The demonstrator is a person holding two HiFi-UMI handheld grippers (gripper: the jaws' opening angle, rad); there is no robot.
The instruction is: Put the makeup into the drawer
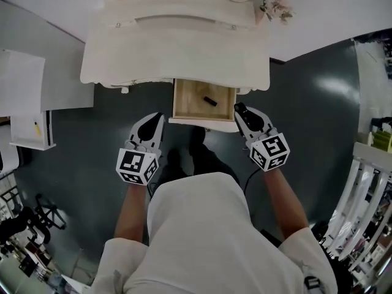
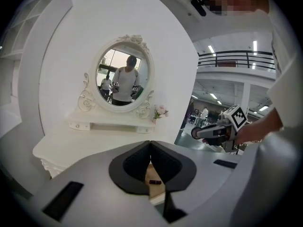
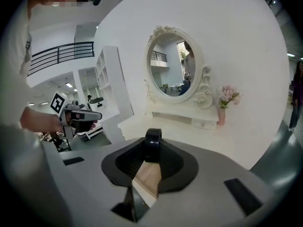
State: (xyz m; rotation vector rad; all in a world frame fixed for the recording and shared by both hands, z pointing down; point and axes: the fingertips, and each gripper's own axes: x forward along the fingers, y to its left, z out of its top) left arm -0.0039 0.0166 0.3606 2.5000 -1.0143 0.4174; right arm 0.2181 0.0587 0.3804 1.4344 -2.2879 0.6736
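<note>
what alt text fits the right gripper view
The right gripper pinches a small black makeup container, with an open wooden drawer showing below. Behind stands a white dressing table with an oval mirror and pink flowers; the left gripper shows at the left.

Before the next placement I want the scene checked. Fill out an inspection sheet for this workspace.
Surface: white dresser top, with a flower vase at its back right corner.
Job's things: drawer open, small dark makeup piece lying inside; black cylindrical makeup piece held.
Clutter: nothing seen beyond the vase.
Grippers: left tongs shut, empty; right tongs shut on the black cylindrical makeup piece, by the drawer's right front corner.
Cables: thin dark lead by the right forearm.
Surroundings: dark floor, white shelf unit left, racks right.
</note>
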